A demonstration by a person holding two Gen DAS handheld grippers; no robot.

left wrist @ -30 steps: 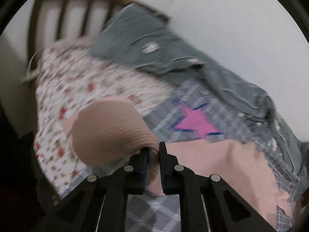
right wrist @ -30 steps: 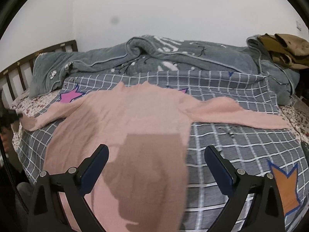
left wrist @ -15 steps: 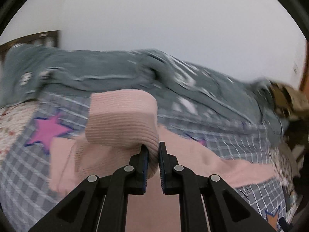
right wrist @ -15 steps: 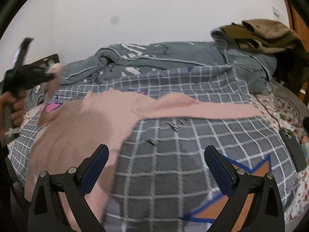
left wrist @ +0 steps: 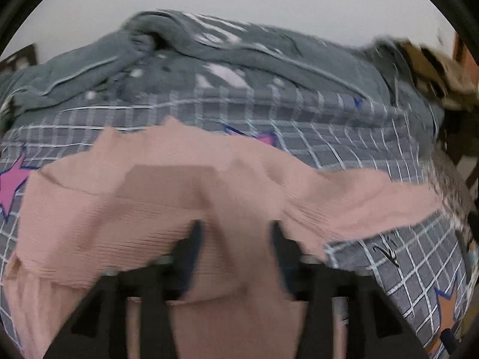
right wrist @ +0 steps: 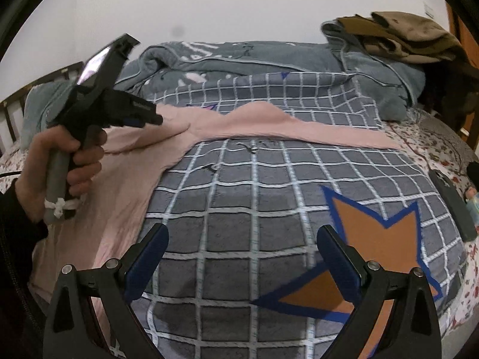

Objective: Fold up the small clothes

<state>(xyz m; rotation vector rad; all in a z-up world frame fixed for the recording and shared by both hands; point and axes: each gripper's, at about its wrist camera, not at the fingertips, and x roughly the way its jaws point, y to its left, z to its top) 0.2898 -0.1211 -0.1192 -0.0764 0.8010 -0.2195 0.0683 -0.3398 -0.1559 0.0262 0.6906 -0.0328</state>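
**Pink sweater on the bed, both grippers open**

The left gripper [left wrist: 235, 233] is over the pink sweater [left wrist: 179, 197]. Its jaws have just been opening, and now they stand apart. A soft fold of the sweater lies between the two fingers, but this view is blurry, so I cannot tell if the pads touch it. The sweater spreads out in front of this gripper and to both sides of it. One sleeve runs off to the gripper's right.

The right gripper [right wrist: 242, 254] is wide open with nothing in it. Under it and in front of it is the grey checked blanket [right wrist: 239, 209]. An orange star [right wrist: 368, 239] is printed on the blanket just by its right finger. The sweater lies to the left of this gripper and reaches across in front of it, far from the fingers.

A hand [right wrist: 57, 164] holds the left gripper's handle, up and to the left of the right gripper.
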